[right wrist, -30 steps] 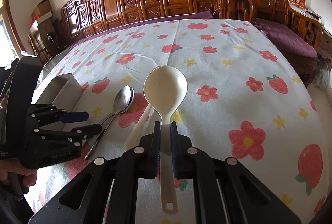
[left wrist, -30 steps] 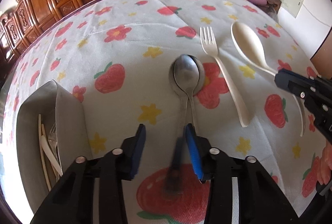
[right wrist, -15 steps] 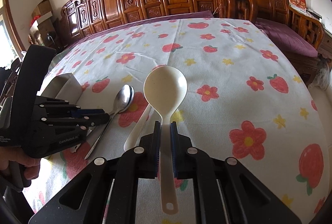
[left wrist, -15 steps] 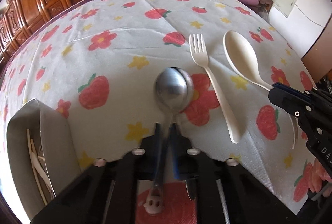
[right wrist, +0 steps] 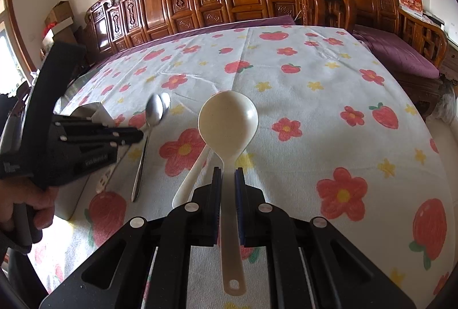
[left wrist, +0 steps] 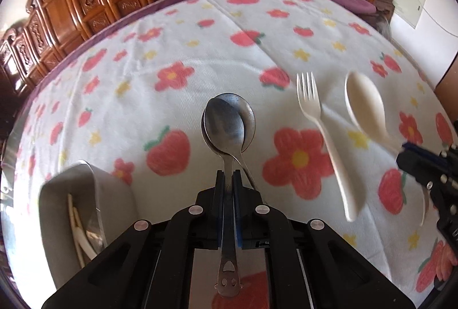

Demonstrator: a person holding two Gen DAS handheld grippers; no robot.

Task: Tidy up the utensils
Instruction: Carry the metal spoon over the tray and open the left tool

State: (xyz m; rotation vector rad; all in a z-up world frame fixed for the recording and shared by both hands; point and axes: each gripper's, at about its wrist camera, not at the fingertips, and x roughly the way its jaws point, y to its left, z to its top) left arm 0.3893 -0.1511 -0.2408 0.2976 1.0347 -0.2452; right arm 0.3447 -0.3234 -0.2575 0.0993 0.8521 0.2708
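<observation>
The grey holder (left wrist: 68,194), at the table's left edge, is taken as the landmark. A slip is the main risk: each utensil is pinched only at its thin handle, so a tilt could swing it loose. To the holder's right, the left gripper (left wrist: 228,180) is clamped on a metal spoon (left wrist: 224,126) (a second one lies beneath). Further right, past the white fork (left wrist: 323,134), the cream spoon (right wrist: 227,123) is gripped level in the right gripper (right wrist: 227,180).
</observation>
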